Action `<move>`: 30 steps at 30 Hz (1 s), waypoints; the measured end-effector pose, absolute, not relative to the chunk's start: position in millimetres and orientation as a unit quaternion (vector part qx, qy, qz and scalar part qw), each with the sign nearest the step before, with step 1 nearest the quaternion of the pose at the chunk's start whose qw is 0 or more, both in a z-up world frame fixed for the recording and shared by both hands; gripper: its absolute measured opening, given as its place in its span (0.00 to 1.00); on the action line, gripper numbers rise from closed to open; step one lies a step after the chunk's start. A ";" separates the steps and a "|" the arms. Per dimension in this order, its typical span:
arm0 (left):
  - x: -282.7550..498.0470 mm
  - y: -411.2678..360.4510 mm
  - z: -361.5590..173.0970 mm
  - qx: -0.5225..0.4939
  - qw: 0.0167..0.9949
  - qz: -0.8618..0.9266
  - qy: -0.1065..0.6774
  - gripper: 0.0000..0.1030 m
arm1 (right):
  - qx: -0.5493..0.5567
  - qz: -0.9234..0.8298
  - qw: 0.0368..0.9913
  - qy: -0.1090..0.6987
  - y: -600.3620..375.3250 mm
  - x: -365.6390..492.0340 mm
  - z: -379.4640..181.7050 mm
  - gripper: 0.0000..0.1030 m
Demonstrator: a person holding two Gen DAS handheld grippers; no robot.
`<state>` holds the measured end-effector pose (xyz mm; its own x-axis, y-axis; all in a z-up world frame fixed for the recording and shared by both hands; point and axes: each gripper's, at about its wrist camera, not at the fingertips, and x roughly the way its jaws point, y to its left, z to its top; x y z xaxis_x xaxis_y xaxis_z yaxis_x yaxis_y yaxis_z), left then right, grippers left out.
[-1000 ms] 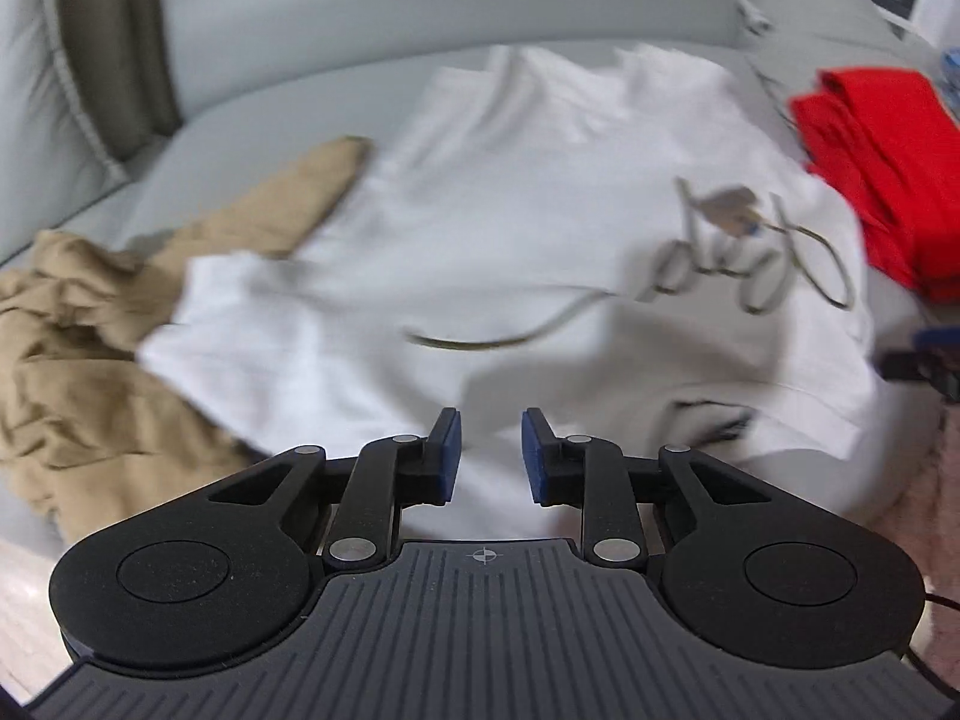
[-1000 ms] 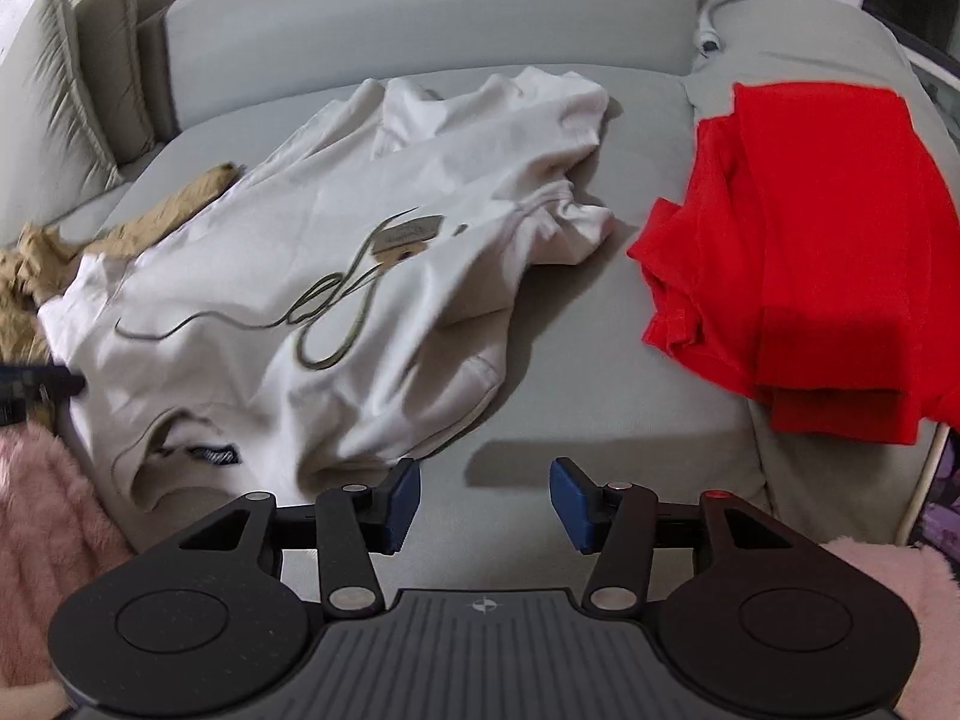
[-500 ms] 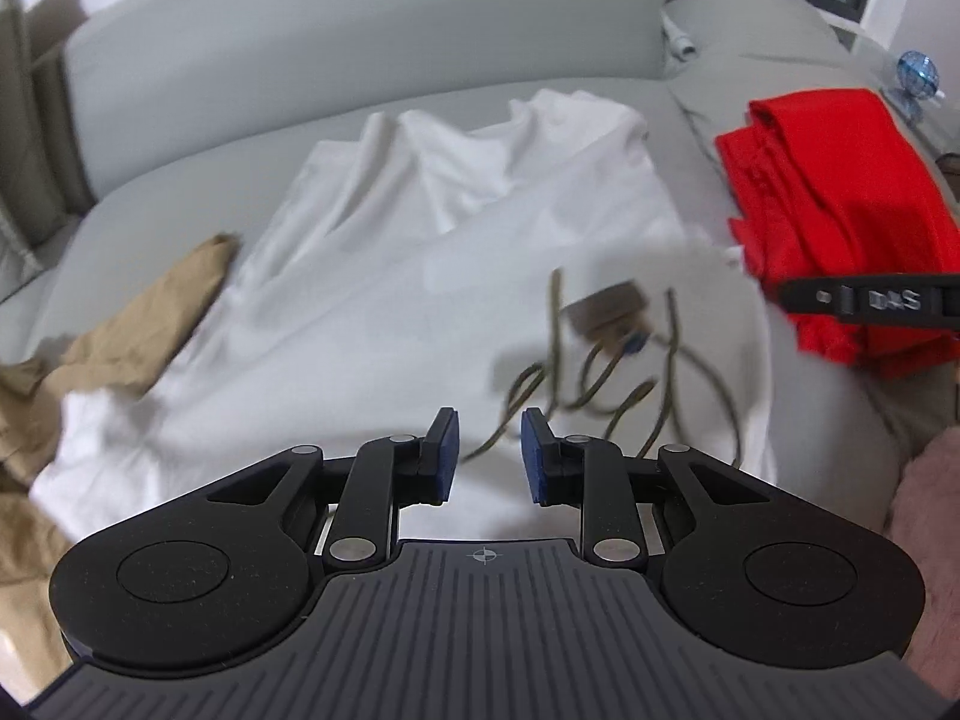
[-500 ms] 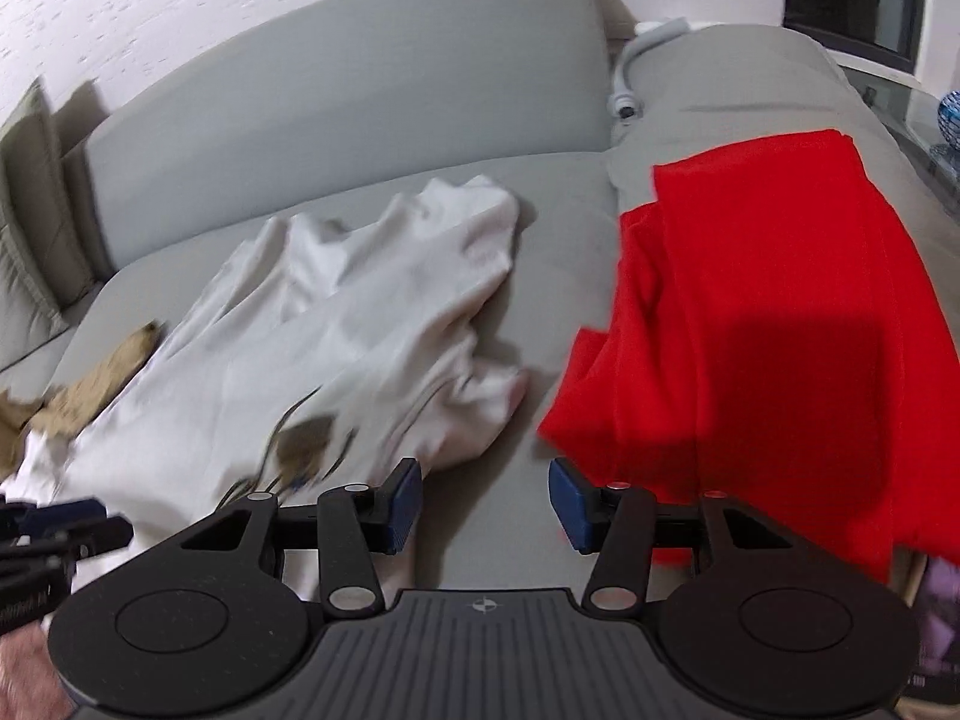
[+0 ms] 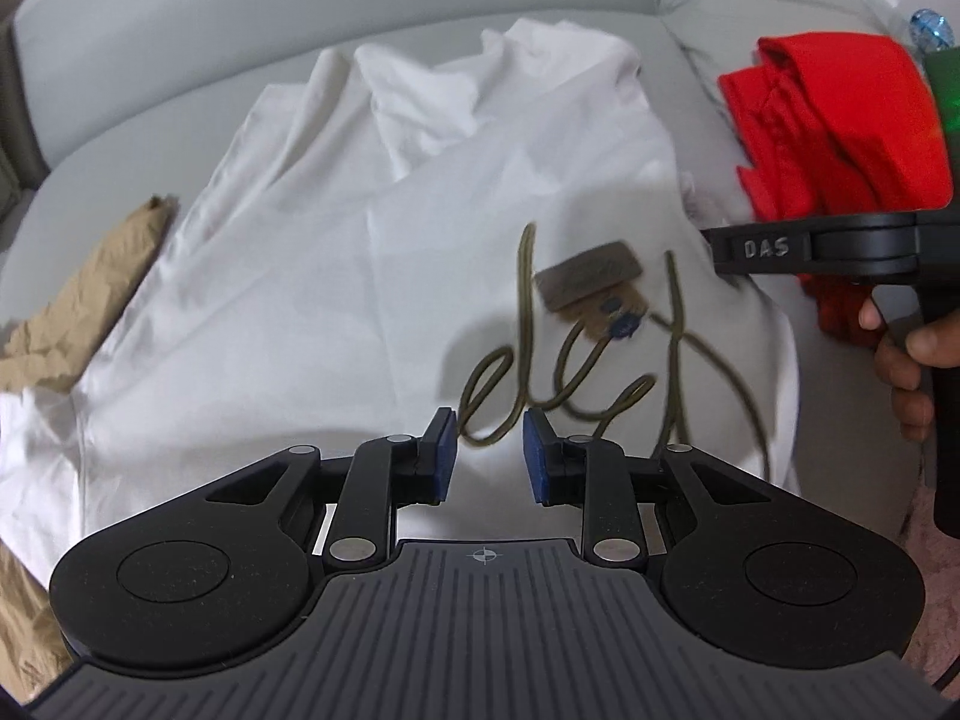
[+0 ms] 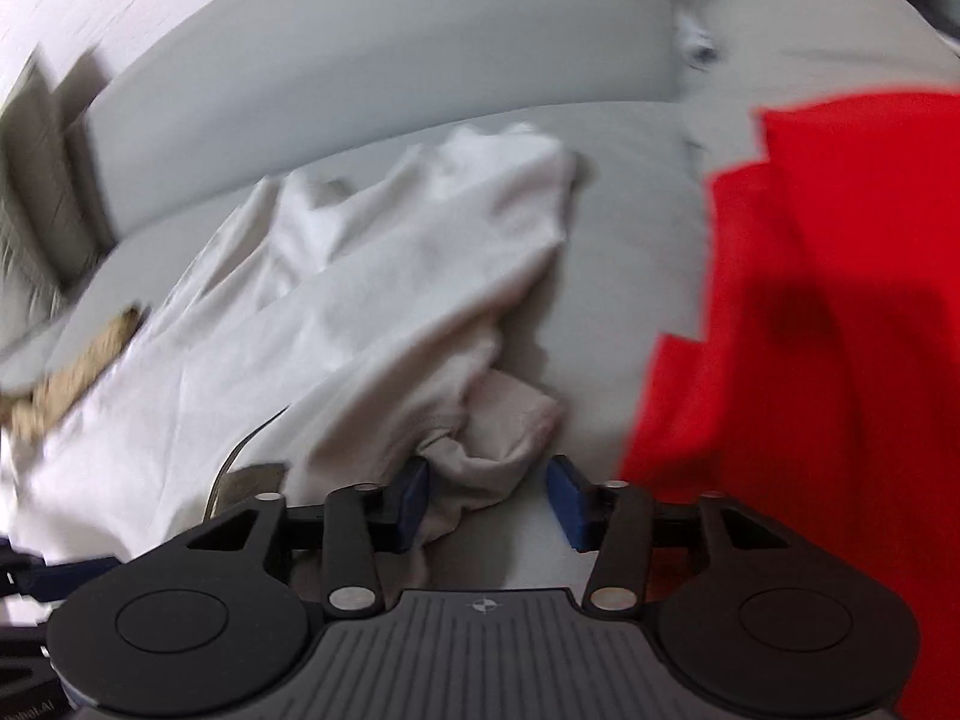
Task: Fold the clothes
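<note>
A crumpled white cotton T-shirt with an olive looping-script print [image 5: 420, 276] lies spread across the grey fabric sofa seat [image 6: 636, 252], between a tan garment [image 5: 90, 294] and a red folded garment [image 6: 828, 360]. My left hand-held gripper [image 5: 485, 455] hovers over the print, jaws parted, empty. My right hand-held gripper [image 6: 487, 501] is open, with the shirt's bunched sleeve [image 6: 498, 420] between its fingers, not pinched. The fabric looks light, limp and prone to sagging, so I would grip at that sleeve hem.

T-shirt [image 5: 372, 276] spread mid-sofa [image 5: 180, 78], trousers [image 5: 90, 294] at its left, folded garment [image 5: 840, 120] right
</note>
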<state>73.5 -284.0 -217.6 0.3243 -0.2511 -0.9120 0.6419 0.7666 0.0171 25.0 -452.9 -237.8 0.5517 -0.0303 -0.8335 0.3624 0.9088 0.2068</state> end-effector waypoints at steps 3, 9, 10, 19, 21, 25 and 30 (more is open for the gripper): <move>71.2 -276.9 -211.1 0.191 0.795 -0.283 0.502 0.29 | 0.139 -0.140 0.867 0.457 -440.3 27.9 -222.1 0.06; 60.1 -268.8 -193.2 0.172 0.793 -0.320 0.490 0.29 | 0.041 -0.254 0.886 0.387 -436.5 -17.9 -120.0 0.04; 56.6 -269.7 -190.1 0.167 0.788 -0.335 0.490 0.29 | 0.030 -0.268 0.884 0.381 -434.4 -26.7 -104.3 0.04; 27.4 -274.7 -194.1 0.191 0.763 -0.364 0.499 0.32 | -0.029 -0.233 0.873 0.427 -426.0 -26.2 -96.3 0.43; 30.3 -262.6 -193.3 0.184 0.769 -0.351 0.502 0.32 | 0.033 -0.236 0.887 0.395 -432.5 -45.0 -84.0 0.58; 35.6 -242.5 -194.2 0.167 0.779 -0.325 0.509 0.34 | 0.100 -0.259 0.877 0.392 -450.9 -78.5 -89.6 0.55; 26.4 -242.9 -193.3 0.170 0.777 -0.334 0.505 0.34 | 0.175 -0.280 0.847 0.417 -459.4 -115.9 -120.9 0.41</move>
